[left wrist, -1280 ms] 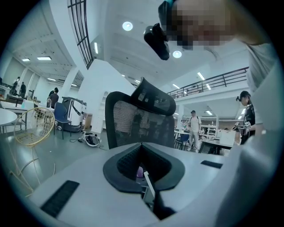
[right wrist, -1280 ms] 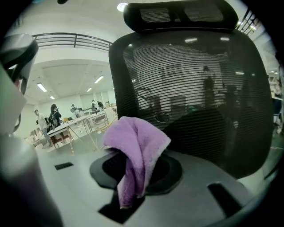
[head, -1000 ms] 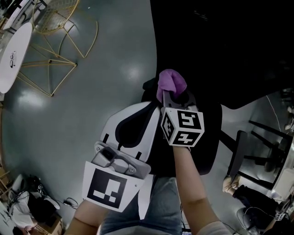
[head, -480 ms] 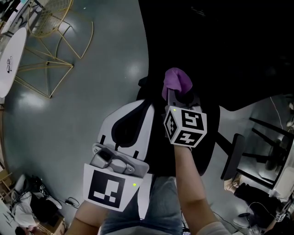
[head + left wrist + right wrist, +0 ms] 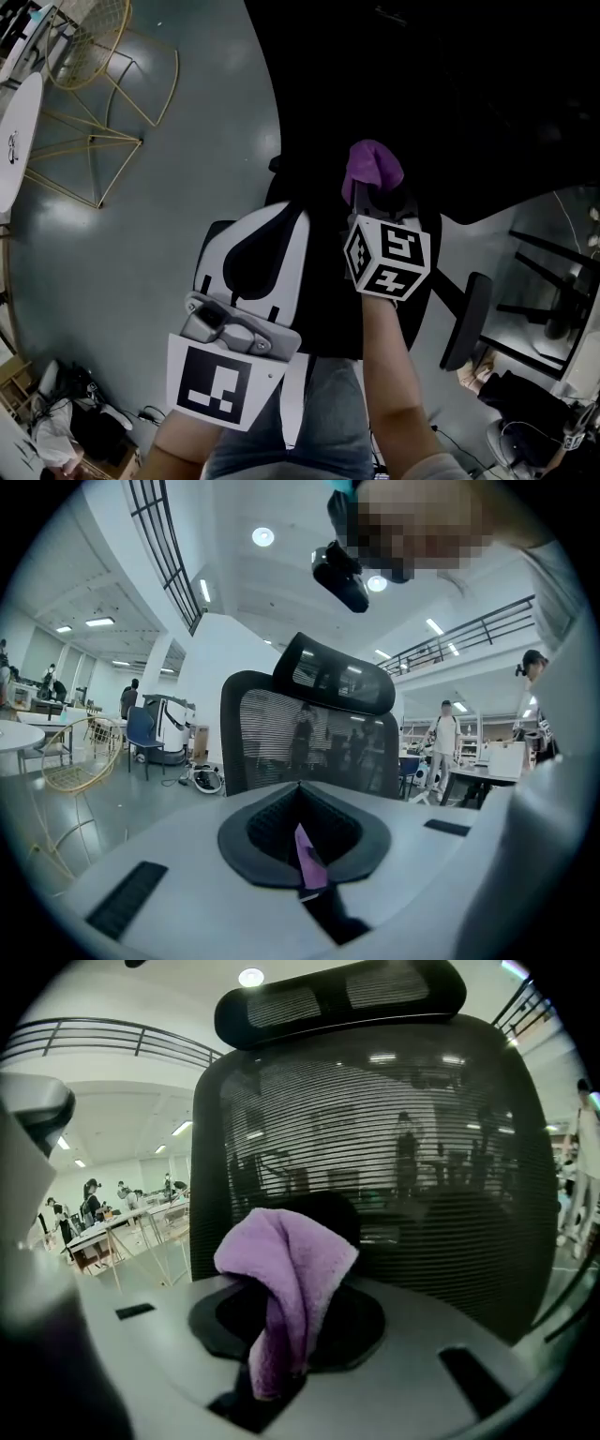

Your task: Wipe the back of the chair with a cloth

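cloth (image 5: 286, 1269): purple | chair back (image 5: 422, 1166): black mesh | marker cube (image 5: 389, 258): black-white squares

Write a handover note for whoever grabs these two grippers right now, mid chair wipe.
The right gripper is shut on the fluffy purple cloth, held up before the black mesh chair back; contact unclear.
The left gripper is shut on a thin purple strip, facing the chair, apart from it.
Done: cloth in hand, brought to the chair.
Left: wipe across the mesh back.

Purple cloth (image 5: 281, 1279) bunched, drooping; black mesh chair back (image 5: 403, 1166) upright.
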A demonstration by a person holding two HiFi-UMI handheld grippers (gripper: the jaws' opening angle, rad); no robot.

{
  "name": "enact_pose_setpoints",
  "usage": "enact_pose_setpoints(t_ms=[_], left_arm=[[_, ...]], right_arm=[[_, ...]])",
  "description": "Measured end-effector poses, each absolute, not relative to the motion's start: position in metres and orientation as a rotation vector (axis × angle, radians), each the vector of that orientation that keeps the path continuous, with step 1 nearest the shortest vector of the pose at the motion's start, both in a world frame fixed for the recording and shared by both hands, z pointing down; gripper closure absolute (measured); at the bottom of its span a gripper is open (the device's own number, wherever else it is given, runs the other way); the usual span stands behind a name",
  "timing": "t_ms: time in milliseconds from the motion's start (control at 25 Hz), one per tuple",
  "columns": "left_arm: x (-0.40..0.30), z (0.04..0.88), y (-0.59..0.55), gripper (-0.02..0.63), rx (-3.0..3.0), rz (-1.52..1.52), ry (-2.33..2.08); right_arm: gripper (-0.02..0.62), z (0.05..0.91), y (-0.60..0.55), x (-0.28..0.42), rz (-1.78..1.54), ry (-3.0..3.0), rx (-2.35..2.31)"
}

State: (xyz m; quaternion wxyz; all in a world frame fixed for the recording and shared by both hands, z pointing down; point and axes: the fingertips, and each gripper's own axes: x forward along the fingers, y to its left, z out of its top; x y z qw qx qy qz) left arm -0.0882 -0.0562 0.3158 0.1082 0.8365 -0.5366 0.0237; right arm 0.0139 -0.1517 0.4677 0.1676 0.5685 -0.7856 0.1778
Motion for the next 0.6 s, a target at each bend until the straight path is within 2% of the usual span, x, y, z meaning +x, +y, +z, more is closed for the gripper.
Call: enact_pose_setpoints(t_ms=[600], left_arm=[[-0.040, 0.316, -0.058, 0.594, 2.510, 0.090, -1.511]], right_arm=[[0.496, 0.471, -0.149, 0.099, 0.514, -2.125, 1.748]])
